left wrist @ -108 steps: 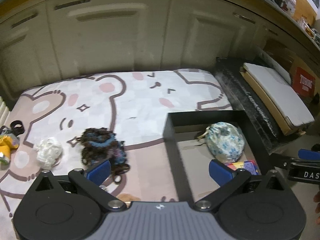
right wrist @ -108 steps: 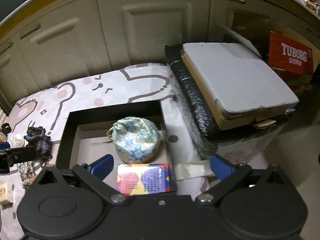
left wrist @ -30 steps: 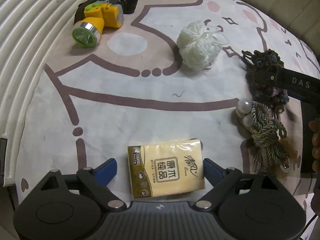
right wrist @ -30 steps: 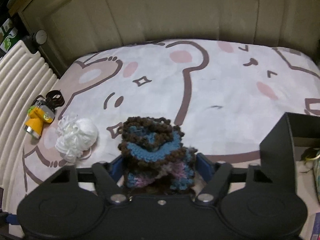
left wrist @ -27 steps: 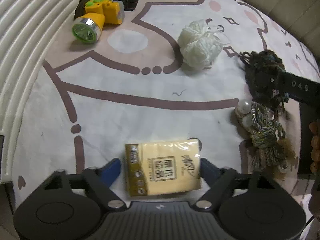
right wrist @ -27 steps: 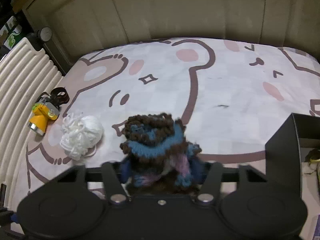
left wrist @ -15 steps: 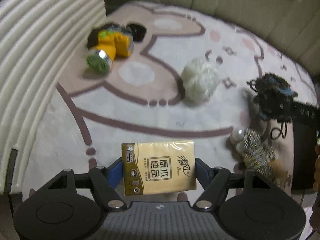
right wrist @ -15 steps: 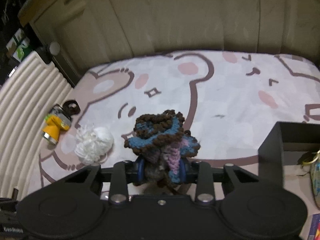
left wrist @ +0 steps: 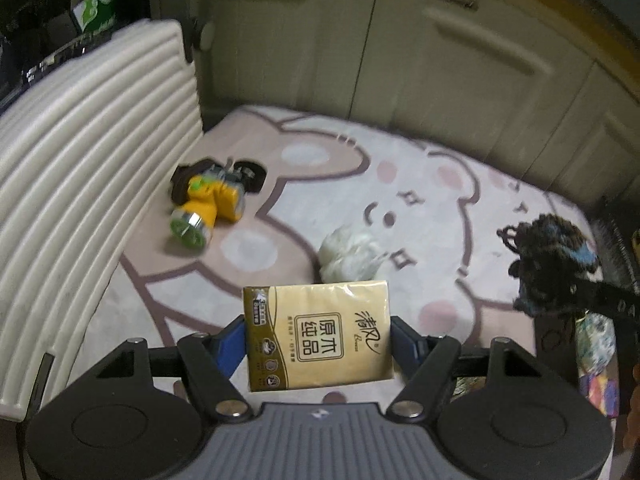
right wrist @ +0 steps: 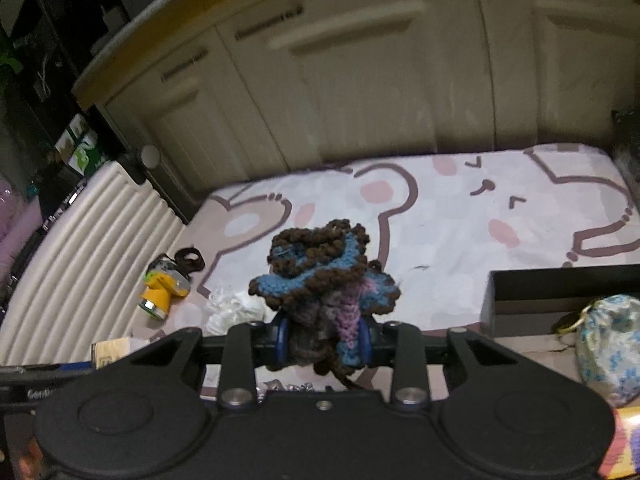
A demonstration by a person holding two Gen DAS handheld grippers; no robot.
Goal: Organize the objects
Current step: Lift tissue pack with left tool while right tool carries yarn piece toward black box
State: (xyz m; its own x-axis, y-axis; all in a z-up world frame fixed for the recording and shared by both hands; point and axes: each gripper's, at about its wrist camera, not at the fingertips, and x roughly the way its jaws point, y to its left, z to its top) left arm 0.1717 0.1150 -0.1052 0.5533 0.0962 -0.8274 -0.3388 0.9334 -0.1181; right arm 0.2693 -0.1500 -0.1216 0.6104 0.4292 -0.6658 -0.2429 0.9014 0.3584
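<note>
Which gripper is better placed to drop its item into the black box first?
Right. The right gripper, holding the crochet piece, sits beside the black box; the left gripper, holding the tissue pack, is farther off.

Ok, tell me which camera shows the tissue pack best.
The left wrist view: the tissue pack faces the lens, label readable, clamped in the left gripper. The right wrist view shows only a corner at its lower left.

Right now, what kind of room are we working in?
Probably a home floor area, maybe in a kitchen, though I can't be sure. Cream cabinet doors under a wooden top run behind a cartoon bear mat, and a ribbed white radiator-like panel stands at the left.
</note>
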